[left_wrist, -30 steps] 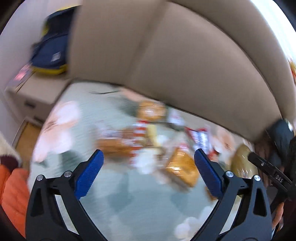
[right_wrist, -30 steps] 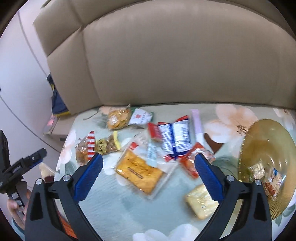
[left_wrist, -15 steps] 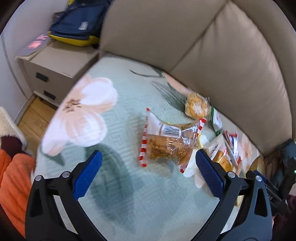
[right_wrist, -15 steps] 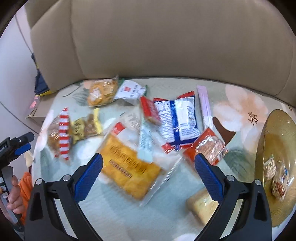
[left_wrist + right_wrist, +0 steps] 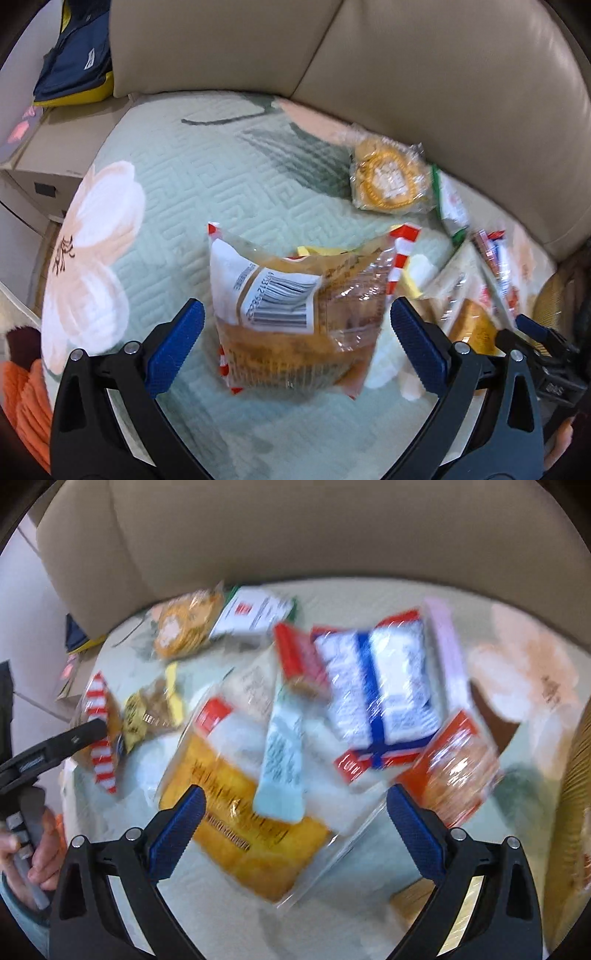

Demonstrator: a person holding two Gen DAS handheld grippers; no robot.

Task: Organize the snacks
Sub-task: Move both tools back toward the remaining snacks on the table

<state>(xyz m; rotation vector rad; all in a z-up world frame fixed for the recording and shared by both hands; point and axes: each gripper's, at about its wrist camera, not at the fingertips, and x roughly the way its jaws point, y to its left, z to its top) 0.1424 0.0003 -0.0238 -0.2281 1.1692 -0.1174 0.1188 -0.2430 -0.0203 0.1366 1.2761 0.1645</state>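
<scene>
Here, left gripper [image 5: 295, 332] spread wide, straddling the red-striped pastry packet [image 5: 299, 317] on the quilted green cover [image 5: 207, 177]. Looks light, crinkly, slippery, crushable; pinch a sealed edge. Right gripper [image 5: 295, 819] also open, over the yellow cake pack [image 5: 240, 830].

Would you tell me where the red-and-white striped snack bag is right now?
In the left wrist view the red-and-white striped snack bag lies on the green quilt, between the open left gripper fingers.

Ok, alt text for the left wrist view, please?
The open left gripper frames a red-and-white-striped snack packet, barcode up, on a pale green floral cover. More snacks lie behind it by a beige sofa backrest.
</scene>
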